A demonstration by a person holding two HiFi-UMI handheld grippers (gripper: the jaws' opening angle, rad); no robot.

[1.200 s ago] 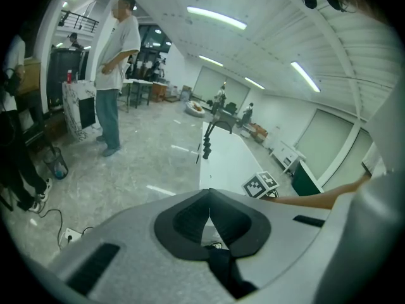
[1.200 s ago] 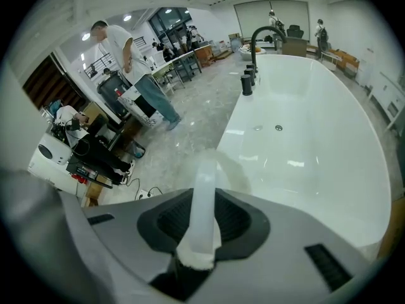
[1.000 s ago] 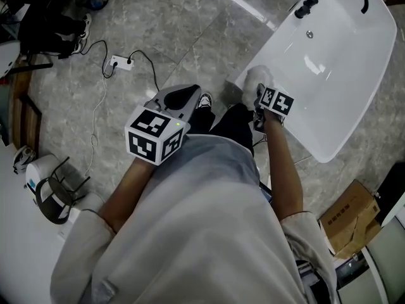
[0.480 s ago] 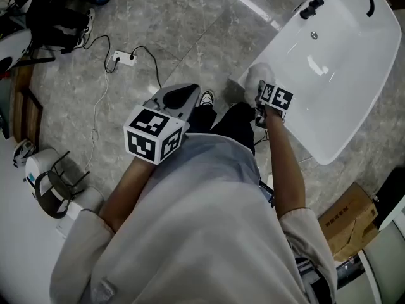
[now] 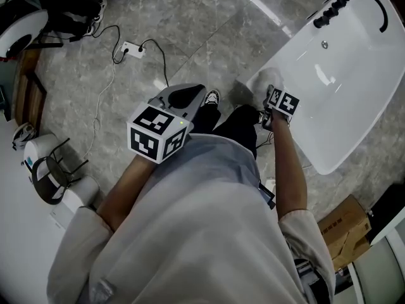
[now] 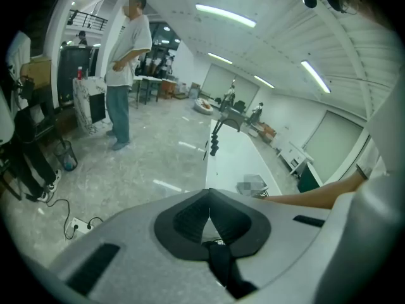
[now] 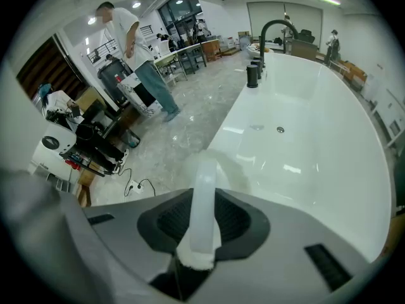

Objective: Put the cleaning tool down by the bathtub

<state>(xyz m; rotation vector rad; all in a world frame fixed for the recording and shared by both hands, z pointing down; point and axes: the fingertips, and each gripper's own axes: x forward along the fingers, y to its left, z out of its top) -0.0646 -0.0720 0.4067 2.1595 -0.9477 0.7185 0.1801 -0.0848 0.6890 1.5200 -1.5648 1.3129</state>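
Glossy tub, polished floor
At right, the bathtub is smooth, glossy white; the floor is shiny grey veined tile; the cleaning tool has a pale translucent plastic handle; the tap is matt black.

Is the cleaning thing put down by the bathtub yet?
Not yet. Looks done: the cleaning tool is already right by the near rim of the bathtub. In hand: the right claw is shut on the tool's white handle, holding it up. The left claw is shut with nothing in it. Left to do: probably lower the tool down beside the tub and let go.
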